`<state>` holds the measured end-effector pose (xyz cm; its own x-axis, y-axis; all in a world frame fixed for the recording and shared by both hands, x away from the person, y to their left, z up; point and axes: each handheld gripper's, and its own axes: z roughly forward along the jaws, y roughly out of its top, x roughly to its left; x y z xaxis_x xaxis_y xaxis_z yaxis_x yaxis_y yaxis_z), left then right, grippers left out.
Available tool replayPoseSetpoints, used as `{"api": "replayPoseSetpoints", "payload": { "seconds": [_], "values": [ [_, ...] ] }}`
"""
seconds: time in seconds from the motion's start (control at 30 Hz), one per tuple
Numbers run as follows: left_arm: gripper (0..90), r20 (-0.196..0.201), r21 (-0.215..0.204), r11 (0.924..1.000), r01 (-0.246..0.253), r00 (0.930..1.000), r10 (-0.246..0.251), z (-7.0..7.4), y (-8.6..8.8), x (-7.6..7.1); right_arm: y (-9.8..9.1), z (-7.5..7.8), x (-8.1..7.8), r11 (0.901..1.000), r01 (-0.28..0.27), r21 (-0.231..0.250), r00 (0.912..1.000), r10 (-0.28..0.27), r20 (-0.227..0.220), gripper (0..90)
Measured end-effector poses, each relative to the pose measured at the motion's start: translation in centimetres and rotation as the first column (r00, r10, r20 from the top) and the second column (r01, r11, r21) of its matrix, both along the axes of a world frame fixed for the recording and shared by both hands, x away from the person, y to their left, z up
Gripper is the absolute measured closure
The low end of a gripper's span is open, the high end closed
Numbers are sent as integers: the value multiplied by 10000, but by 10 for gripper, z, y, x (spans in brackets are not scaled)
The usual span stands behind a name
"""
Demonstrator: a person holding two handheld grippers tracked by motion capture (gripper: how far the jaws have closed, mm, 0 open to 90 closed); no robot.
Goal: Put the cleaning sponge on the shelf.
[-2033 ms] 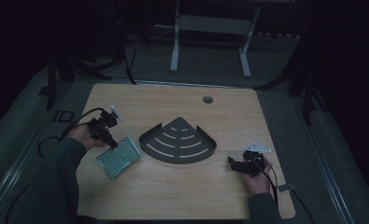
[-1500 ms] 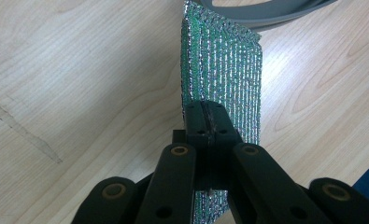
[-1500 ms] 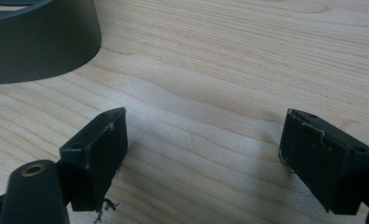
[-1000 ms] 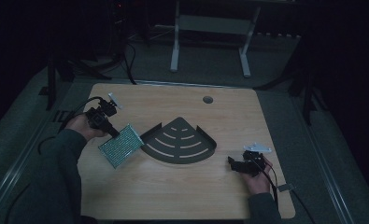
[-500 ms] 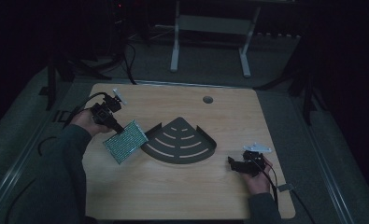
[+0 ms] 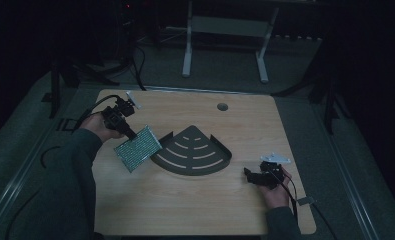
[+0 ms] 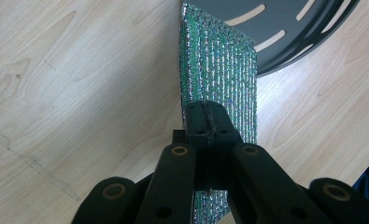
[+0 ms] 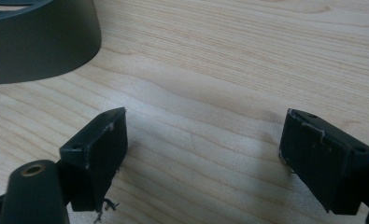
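A flat green glittery pad hangs tilted above the table's left half, one corner over the rim of the dark fan-shaped slotted tray. My left gripper is shut on the pad's upper edge. In the left gripper view the pad rises edge-on from the closed jaws of that gripper, with the tray beyond it. My right gripper rests low on the table right of the tray, its jaws wide apart and empty. The right gripper view shows that gripper over bare wood, the tray's wall at upper left.
The wooden table has a round cable hole near its far edge. Cables trail from both grippers. Dark floor and a white stand's legs lie beyond the table.
My left gripper has lifted the green pad off the table and carried it right and away, up to the tray's left rim. The right gripper has stayed put.
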<state>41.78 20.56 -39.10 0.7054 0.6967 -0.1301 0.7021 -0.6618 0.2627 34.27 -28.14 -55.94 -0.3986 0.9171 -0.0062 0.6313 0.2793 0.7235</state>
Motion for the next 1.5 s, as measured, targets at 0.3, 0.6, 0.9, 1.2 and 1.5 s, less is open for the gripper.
{"api": "replayPoseSetpoints", "payload": {
  "seconds": [0.3,0.6,0.9,1.2,1.5],
  "values": [
    [900,90,109,9999,125,9999,-126,8,-8,5,0,0,0,10000,2,1,10000,-2,-2,149],
    [900,100,153,9998,143,9998,-144,8,-17,12,0,0,0,10000,3,13,10000,-3,-4,149],
    [900,96,195,9997,152,9998,-154,8,-24,19,0,0,0,10000,9,14,10000,-9,-9,149],
    [900,125,433,9989,190,9997,-196,6,-35,24,0,0,0,10000,7,16,10000,-7,-5,149],
    [900,65,401,9990,202,9998,-205,1,-42,30,0,0,0,10000,5,15,10000,-5,-4,149]
  ]
}}
